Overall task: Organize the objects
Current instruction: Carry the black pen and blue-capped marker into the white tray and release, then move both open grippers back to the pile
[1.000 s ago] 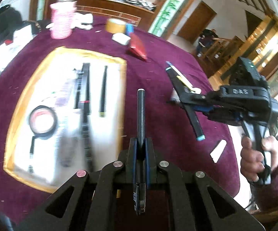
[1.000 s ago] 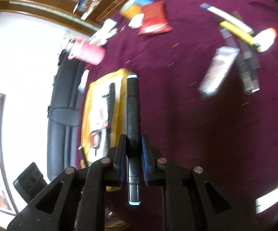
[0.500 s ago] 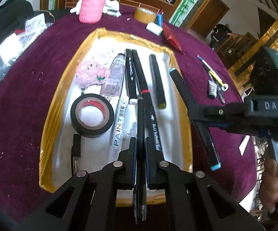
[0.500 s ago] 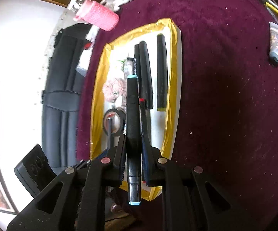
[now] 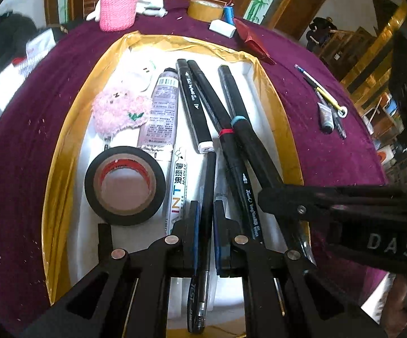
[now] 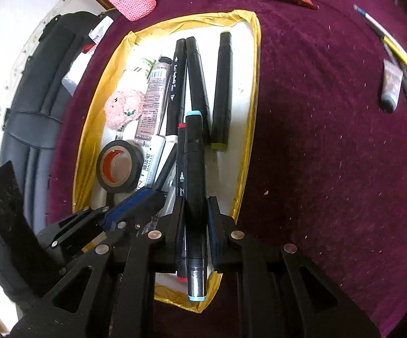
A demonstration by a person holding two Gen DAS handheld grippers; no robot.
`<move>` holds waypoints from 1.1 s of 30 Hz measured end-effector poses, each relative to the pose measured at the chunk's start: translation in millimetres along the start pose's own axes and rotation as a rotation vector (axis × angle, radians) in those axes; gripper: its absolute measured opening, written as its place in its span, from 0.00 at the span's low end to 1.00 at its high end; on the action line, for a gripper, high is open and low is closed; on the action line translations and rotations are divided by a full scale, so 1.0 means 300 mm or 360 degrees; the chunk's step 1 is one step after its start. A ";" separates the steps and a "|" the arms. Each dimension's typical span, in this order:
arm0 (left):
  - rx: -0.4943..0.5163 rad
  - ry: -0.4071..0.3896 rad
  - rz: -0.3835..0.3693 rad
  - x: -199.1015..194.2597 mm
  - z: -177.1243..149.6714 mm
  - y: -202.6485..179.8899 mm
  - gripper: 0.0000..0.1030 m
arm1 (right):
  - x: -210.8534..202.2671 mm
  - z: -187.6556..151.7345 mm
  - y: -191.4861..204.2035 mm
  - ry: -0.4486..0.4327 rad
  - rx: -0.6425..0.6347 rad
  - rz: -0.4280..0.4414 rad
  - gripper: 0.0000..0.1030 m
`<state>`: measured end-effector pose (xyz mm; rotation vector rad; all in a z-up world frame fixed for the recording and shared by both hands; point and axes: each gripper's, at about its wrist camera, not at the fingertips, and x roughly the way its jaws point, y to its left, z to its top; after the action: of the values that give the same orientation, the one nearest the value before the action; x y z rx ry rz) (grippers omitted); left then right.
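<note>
Holding both pens lengthwise over the gold-rimmed tray [image 5: 62, 129], seemingly to lay them parallel with the markers already there. Left gripper [image 5: 205, 211] is clamping a thin black pen [image 5: 207, 186] between its fingers; right gripper [image 6: 194, 211] is clamping a blue-capped marker [image 6: 193, 152], its barrel running forward between the fingers.

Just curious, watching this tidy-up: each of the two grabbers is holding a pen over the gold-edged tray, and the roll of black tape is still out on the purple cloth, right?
Not quite. The roll of black tape already lies inside the gold-edged tray, not on the purple cloth; the left wrist view shows it. The rest holds: the left gripper clamps a thin black pen, the right gripper a blue-capped marker.
</note>
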<state>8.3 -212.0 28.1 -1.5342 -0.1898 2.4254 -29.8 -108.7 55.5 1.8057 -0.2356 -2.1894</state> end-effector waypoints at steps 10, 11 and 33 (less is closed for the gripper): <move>-0.0033 0.0002 -0.0001 -0.001 0.002 0.018 0.07 | -0.005 -0.013 0.038 -0.0010 -0.0055 -0.0136 0.13; -0.0041 0.0007 -0.0006 -0.002 0.003 0.022 0.07 | -0.007 -0.015 0.040 -0.0011 -0.0056 -0.0143 0.13; -0.0124 -0.0038 -0.0087 -0.086 0.043 0.034 0.44 | -0.094 -0.030 0.014 -0.0134 0.0033 -0.0046 0.27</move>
<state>5.6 -228.9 53.5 -1.5125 -0.3303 2.4210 -15.8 -102.9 81.2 1.7399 -0.2524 -2.2939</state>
